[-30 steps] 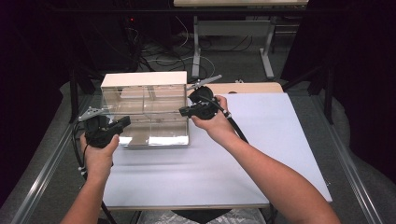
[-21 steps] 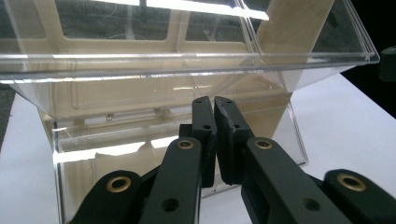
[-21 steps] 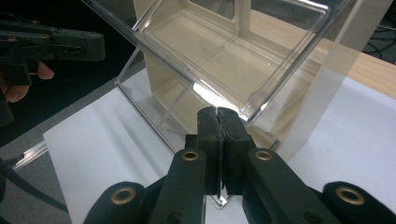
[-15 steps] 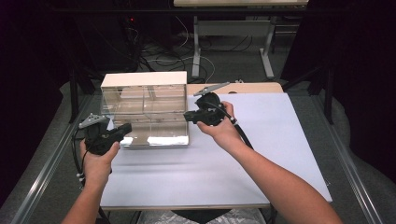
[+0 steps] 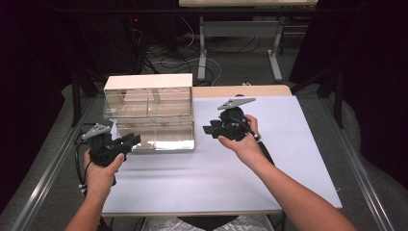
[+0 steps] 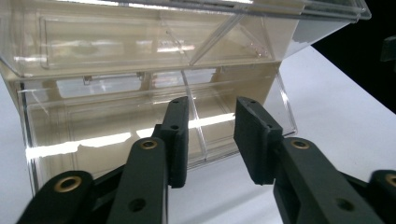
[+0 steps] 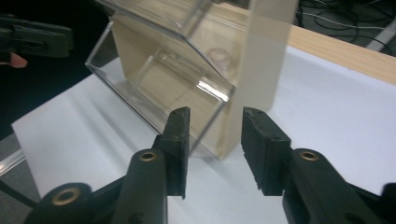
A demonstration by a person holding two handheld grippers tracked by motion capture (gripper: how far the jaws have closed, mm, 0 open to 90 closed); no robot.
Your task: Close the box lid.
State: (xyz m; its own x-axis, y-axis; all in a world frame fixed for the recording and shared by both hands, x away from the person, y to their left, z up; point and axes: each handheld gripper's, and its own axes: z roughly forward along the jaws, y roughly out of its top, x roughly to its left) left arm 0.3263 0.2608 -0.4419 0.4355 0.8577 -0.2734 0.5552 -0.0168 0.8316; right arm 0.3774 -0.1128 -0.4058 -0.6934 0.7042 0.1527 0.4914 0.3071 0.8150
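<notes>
**Two grippers part-open beside a clear drawer box**

Standing on the white table sheet (image 5: 288, 144), the clear plastic drawer box (image 5: 150, 110) sits toward the far left of the table, its pale wooden top and side panels framing two tiers of see-through compartments. The left gripper (image 5: 132, 140) hovers just off the box's near left corner, pointing at the lower drawer; its jaws have just been opening and now stand part-way apart with nothing between them, the drawer front (image 6: 140, 126) showing close ahead. The right gripper (image 5: 210, 129) is held just beside the box's right end, apart from it. Its jaws have likewise just been opening and grip nothing; its own camera looks past them at the box's wooden side panel (image 7: 259, 74) and tilted clear drawer (image 7: 159, 79).
</notes>
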